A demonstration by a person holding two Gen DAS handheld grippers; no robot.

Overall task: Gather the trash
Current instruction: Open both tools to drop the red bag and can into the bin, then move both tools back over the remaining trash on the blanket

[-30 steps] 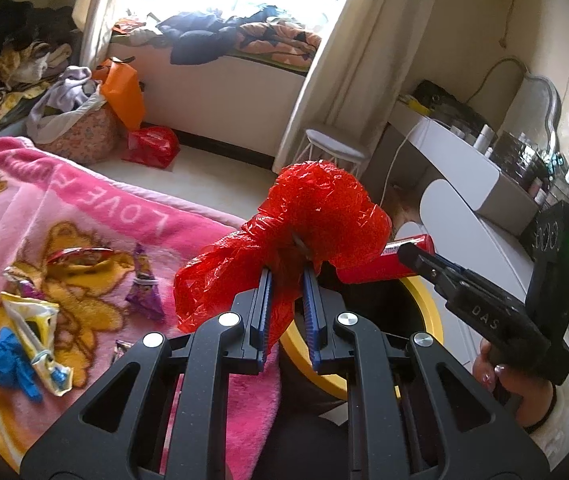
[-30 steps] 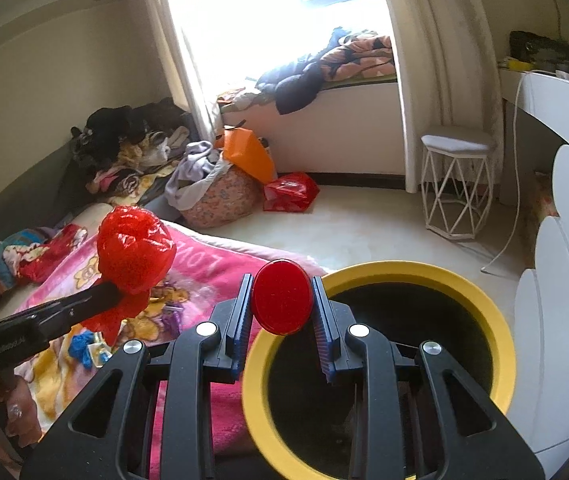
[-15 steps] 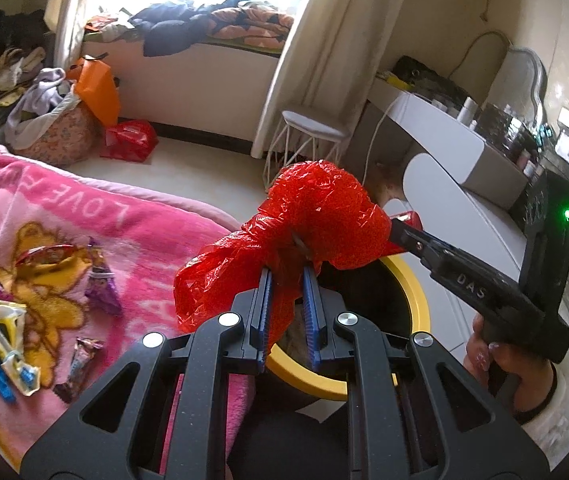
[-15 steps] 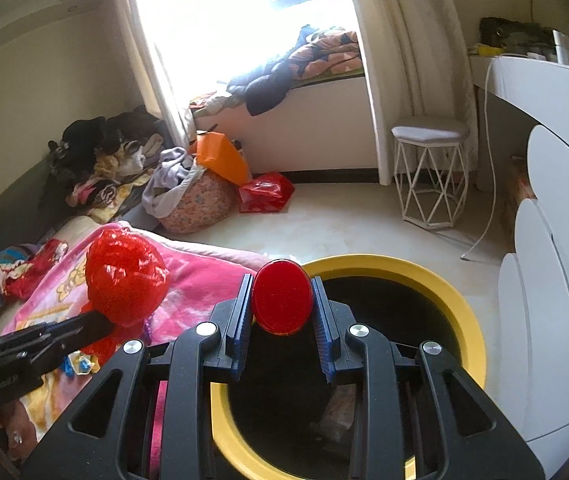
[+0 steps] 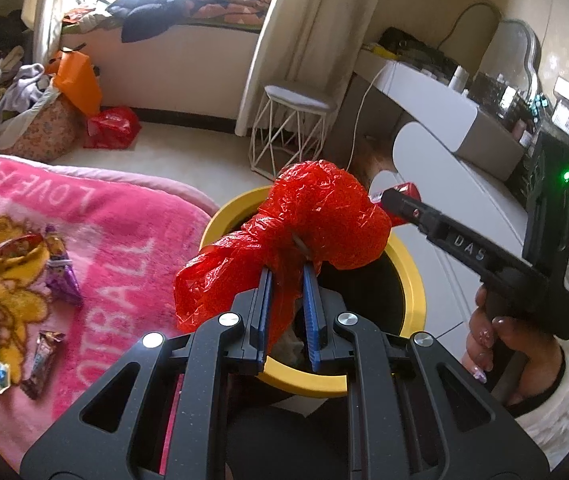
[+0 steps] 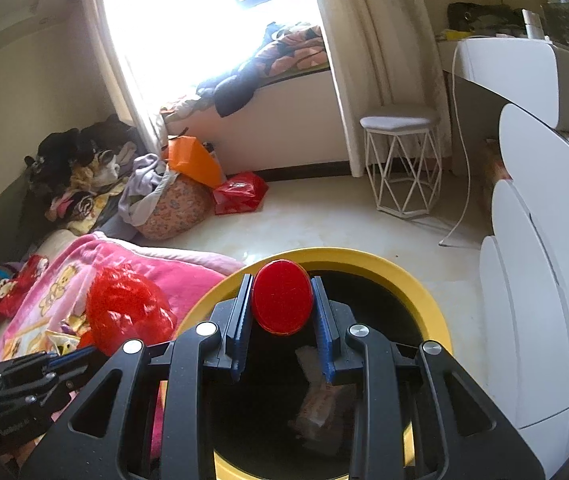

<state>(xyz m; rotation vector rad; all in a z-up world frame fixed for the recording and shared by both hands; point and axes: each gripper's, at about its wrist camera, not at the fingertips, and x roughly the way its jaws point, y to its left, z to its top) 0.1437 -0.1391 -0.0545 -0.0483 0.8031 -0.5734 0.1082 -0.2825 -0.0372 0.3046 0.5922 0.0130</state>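
While the left claw (image 5: 287,280) pinches a crumpled red plastic bag (image 5: 308,224) tight between its blue pads, the bag bulges out above the fingertips and hangs over the near-left rim of the yellow-rimmed bin (image 5: 414,280). Right claw (image 6: 283,300) clamps a red can (image 6: 282,297) end-on between its pads, held over the bin's dark opening. From the left wrist view the right claw (image 5: 388,200) comes in from the right, can end (image 5: 406,190) just showing behind the bag. From the right wrist view the left claw (image 6: 84,350) sits low left, bag (image 6: 128,312) beside the bin rim (image 6: 424,292). Some paper trash (image 6: 320,404) already lies at the bin bottom. Bin stands just beside the bed, touching the pink blanket (image 5: 104,220). Several wrappers (image 5: 60,272) lie on the blanket, well apart from the bin: purple one, brown one (image 5: 42,358), yellow and blue ones at the left edge. A hand (image 5: 496,344) grips the right claw's handle. White stool (image 5: 292,128) stands further back on the floor.
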